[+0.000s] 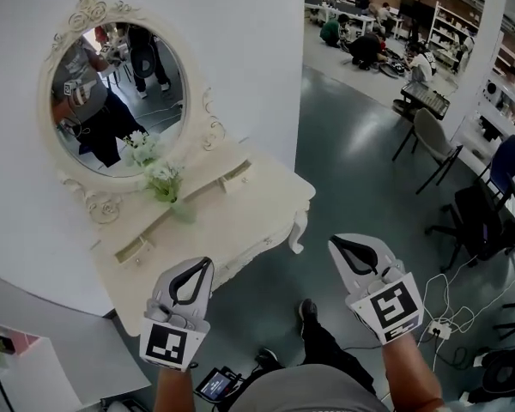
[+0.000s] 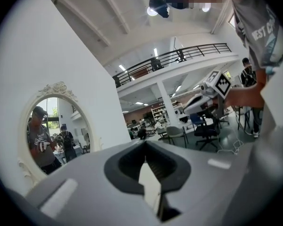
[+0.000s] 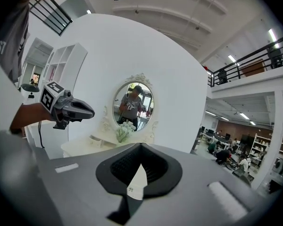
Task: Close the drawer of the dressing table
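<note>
With left tongs and right tongs pressed together and empty, a skewed push on the 12 o'clock drawer could topple the flowers beside it.

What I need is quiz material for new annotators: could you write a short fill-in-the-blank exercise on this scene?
1. The left hand-held gripper and the right hand-held gripper both have their jaws ____.
2. The white flowers stand on the dressing table in front of the oval ____.
3. The number of hand-held grippers touching the dressing table is ____.
Missing words: shut; mirror; zero.
</note>
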Action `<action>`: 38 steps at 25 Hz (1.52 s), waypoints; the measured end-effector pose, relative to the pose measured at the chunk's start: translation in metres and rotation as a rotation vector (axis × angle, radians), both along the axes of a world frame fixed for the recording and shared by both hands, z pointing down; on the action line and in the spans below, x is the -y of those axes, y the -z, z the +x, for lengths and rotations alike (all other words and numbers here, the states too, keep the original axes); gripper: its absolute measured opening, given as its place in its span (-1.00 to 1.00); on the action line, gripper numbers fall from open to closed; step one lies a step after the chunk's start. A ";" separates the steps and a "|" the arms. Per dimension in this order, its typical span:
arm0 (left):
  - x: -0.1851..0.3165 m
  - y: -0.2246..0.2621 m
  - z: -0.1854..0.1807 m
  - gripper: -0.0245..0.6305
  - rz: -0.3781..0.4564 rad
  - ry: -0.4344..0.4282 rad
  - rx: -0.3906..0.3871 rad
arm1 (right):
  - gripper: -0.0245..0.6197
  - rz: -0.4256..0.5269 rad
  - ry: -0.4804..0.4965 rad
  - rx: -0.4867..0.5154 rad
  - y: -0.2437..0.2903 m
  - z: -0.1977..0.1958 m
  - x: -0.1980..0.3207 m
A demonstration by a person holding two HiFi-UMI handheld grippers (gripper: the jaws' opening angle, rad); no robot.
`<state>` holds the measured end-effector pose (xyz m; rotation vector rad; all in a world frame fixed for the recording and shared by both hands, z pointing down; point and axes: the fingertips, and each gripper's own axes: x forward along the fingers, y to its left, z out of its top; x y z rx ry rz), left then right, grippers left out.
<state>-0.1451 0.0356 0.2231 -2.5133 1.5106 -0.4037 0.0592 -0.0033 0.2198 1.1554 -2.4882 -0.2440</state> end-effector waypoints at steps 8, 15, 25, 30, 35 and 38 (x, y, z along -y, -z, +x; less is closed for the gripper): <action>0.030 -0.001 -0.039 -0.92 -0.017 0.178 0.023 | -0.92 -0.015 0.184 0.043 -0.008 -0.053 0.069; 0.082 -0.007 -0.043 -0.92 -0.052 0.284 0.036 | -0.92 -0.047 0.303 0.044 -0.016 -0.073 0.143; 0.147 -0.021 -0.044 -0.92 -0.085 0.387 0.037 | -0.92 -0.080 0.416 0.044 -0.033 -0.092 0.228; 0.170 -0.027 -0.046 -0.92 -0.100 0.434 0.047 | -0.92 -0.106 0.465 0.046 -0.047 -0.104 0.262; 0.188 -0.034 -0.045 -0.92 -0.118 0.476 0.049 | -0.92 -0.125 0.507 0.060 -0.057 -0.115 0.290; 0.199 -0.038 -0.047 -0.92 -0.128 0.495 0.054 | -0.92 -0.134 0.524 0.059 -0.064 -0.121 0.305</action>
